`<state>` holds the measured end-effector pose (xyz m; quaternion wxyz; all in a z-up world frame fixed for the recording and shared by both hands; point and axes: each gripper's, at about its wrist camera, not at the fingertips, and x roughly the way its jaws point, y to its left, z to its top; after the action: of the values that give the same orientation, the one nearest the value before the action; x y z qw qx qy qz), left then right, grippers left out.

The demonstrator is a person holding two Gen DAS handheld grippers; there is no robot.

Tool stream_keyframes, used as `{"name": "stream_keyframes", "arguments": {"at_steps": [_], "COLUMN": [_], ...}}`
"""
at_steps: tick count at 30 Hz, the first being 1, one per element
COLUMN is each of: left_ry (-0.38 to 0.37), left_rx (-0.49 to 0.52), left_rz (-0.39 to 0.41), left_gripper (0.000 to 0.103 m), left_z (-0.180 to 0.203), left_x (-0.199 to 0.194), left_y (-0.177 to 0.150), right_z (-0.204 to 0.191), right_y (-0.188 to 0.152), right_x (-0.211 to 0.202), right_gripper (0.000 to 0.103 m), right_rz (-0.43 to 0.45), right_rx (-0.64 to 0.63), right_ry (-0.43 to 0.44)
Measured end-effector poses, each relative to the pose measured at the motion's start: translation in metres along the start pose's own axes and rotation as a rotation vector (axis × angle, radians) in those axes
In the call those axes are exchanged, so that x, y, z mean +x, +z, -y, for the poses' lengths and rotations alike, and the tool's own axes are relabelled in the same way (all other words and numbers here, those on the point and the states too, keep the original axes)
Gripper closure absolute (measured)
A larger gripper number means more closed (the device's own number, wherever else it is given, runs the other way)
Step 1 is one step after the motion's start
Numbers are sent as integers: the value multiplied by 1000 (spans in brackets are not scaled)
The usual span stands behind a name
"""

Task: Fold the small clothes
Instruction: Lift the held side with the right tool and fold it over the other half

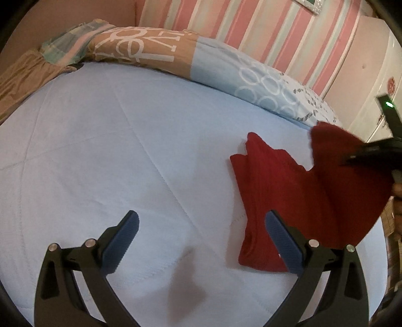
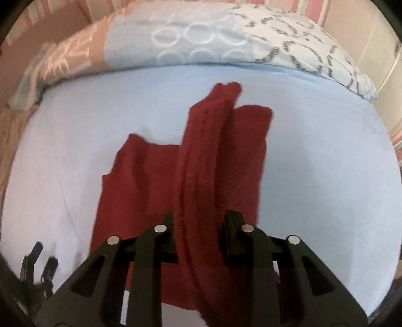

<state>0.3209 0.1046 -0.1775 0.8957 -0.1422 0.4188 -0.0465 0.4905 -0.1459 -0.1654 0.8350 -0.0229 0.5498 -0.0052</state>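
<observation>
Nearest the right wrist camera, right gripper clamped on a raised fold of the red garment, jaws pinching the bunched cloth between them. Beneath, rest of that garment spread on the pale blue bedsheet. Off to the side, left gripper hung with jaws wide apart, nothing between them, just beside the garment's edge. Farther back lay a patterned quilt against a striped wall.
</observation>
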Motion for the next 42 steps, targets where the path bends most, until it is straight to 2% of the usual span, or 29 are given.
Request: {"name": "stream_keyframes", "arguments": {"at_steps": [3, 6, 9, 14, 22, 31, 42], "left_ry": [-5, 2, 10, 69, 131, 148, 157], "left_rx": [-5, -3, -26, -29, -61, -51, -51], "left_rz": [1, 12, 31, 50, 68, 72, 36], "left_gripper": [2, 2, 2, 2, 2, 2, 2], "left_z": [-5, -11, -25, -53, -90, -100, -102], "left_x": [-3, -7, -14, -22, -26, -22, -1], "left_y": [3, 7, 12, 20, 30, 33, 31], "right_z": [-50, -88, -109, -107, -116, -117, -114], "right_y": [-6, -19, -30, -36, -46, -54, -57], "right_x": [24, 44, 53, 55, 51, 47, 44], "right_gripper": [80, 80, 80, 80, 79, 79, 79], "right_rz": [-24, -21, 12, 65, 100, 133, 141], "right_rx": [-35, -60, -72, -33, -50, -73, -78], "right_ry": [-43, -51, -82, -104, -146, -145, -132]}}
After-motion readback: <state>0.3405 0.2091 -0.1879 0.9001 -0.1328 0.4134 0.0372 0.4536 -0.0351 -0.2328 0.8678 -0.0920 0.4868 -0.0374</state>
